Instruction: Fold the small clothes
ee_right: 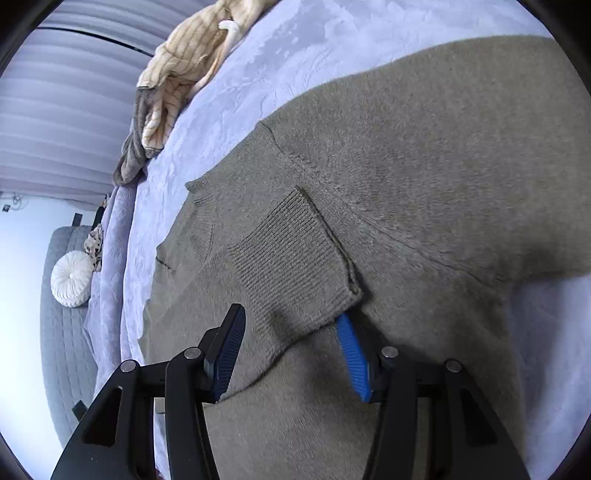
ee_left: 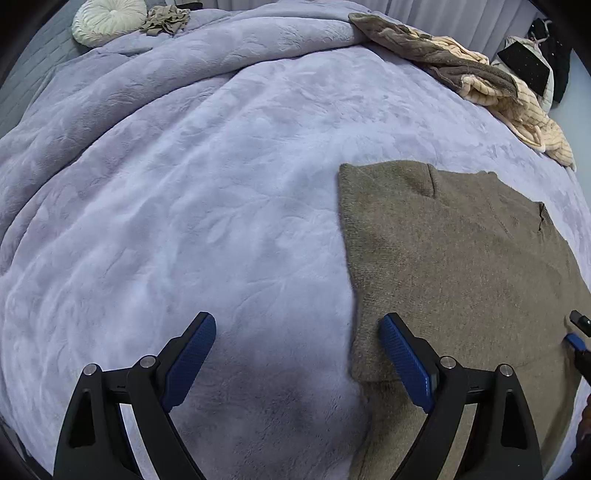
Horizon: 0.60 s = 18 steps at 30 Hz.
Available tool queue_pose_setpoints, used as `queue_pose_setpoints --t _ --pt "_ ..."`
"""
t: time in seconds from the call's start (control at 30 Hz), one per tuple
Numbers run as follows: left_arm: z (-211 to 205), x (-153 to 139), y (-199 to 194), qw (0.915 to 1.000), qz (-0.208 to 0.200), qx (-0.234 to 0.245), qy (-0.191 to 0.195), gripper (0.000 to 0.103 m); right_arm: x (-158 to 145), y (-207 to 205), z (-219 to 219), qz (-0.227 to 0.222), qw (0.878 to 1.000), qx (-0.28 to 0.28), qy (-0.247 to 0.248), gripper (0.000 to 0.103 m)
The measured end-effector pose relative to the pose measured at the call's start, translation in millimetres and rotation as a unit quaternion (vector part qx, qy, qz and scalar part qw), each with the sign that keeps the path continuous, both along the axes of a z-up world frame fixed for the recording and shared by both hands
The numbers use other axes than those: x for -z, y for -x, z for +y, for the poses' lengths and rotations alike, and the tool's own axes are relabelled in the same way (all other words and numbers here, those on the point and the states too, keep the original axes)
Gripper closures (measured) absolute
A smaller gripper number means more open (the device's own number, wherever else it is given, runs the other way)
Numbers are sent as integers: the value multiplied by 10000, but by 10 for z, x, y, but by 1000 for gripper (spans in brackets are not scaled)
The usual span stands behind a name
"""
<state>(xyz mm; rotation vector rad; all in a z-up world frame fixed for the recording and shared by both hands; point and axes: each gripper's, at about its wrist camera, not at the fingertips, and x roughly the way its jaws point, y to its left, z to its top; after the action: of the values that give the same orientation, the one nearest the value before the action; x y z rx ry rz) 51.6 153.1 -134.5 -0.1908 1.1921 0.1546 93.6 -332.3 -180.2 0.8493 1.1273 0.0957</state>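
A brown knit sweater [ee_left: 454,258] lies flat on the lavender blanket [ee_left: 192,206], partly folded. My left gripper [ee_left: 297,332] is open over the sweater's left edge, its right finger above the knit and its left finger above the blanket. My right gripper [ee_right: 291,325] is open and straddles the sweater's ribbed cuff [ee_right: 291,262], which lies folded over the sweater body [ee_right: 443,155]. The cuff's corner covers the tip of the right blue pad [ee_right: 352,354]. The right gripper also shows at the right edge of the left wrist view [ee_left: 577,334].
A cream and brown throw [ee_left: 480,77] lies bunched at the bed's far right edge. A round white pillow [ee_left: 107,18] and a small crumpled tan garment [ee_left: 166,20] sit at the far left. Pale curtains [ee_right: 62,122] hang beyond the bed.
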Motion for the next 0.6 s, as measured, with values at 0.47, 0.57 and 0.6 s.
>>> queue_pose_setpoints --t 0.47,0.57,0.6 --pt "-137 44 55 9993 151 257 -238 11 -106 -85 102 -121 9864 -539 1547 97" --pt "-154 -31 112 9992 182 296 -202 11 -189 -19 118 -113 9840 -632 1660 91" --pt "-170 -47 125 9992 195 318 -175 11 -209 3 107 -96 9843 -639 1645 91"
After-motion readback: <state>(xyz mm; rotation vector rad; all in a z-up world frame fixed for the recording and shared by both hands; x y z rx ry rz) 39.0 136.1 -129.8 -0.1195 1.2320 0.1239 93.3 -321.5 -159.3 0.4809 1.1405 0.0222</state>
